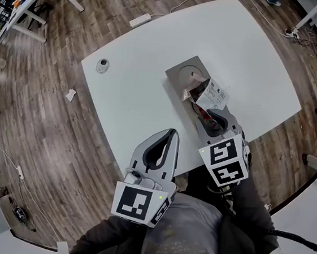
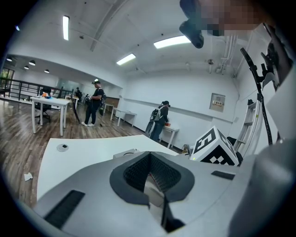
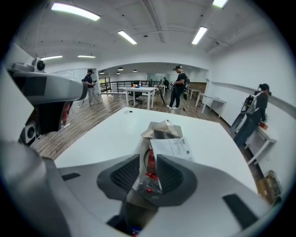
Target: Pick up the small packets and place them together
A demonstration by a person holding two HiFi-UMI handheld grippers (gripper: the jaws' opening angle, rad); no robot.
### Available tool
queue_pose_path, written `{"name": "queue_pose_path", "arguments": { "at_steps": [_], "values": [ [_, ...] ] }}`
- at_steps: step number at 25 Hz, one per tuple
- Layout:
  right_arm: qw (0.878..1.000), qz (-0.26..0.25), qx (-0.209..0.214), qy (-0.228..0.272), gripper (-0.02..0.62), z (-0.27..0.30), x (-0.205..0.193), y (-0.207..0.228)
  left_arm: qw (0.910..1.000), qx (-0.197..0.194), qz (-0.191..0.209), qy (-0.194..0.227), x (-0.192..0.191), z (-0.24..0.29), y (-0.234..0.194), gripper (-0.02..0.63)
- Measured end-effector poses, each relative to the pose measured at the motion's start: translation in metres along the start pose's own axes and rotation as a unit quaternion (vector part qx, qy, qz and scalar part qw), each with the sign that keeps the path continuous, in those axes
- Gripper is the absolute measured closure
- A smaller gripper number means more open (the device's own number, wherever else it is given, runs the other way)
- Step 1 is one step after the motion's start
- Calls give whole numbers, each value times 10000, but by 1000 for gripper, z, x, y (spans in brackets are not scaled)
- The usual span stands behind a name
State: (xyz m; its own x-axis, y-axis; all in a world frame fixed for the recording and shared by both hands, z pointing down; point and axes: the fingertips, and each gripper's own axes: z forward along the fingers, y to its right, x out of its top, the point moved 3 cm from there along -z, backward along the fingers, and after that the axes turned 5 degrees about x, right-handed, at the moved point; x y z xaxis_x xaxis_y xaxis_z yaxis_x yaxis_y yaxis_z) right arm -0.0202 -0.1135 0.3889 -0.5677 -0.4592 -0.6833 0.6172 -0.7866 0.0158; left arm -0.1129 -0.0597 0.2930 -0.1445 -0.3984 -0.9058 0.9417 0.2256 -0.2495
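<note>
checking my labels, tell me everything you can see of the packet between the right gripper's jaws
The packet is small, of clear crinkled film with silvery shine and red bits inside. It lies lengthwise between the parted jaws of the right gripper, above the white table. Its far end reaches a pile of other packets, one with a white printed label.

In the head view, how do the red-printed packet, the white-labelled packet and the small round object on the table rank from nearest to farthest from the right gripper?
1. The red-printed packet: between the jaws of the right gripper.
2. The white-labelled packet: just beyond the gripper's tips, further up the picture.
3. The small round object: far off, near the left corner of the table.
</note>
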Motion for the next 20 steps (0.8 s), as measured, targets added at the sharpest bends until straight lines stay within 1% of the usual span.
{"name": "queue_pose_path", "arguments": {
  "at_steps": [15,20],
  "values": [
    [9997,19,-229,104,482,-10,1,-8,9998,-179,47,54,1,-6,-1,603],
    [9989,39,-427,168,482,-17,1,-8,9993,-341,82,138,4,-9,1,603]
  ]
}}
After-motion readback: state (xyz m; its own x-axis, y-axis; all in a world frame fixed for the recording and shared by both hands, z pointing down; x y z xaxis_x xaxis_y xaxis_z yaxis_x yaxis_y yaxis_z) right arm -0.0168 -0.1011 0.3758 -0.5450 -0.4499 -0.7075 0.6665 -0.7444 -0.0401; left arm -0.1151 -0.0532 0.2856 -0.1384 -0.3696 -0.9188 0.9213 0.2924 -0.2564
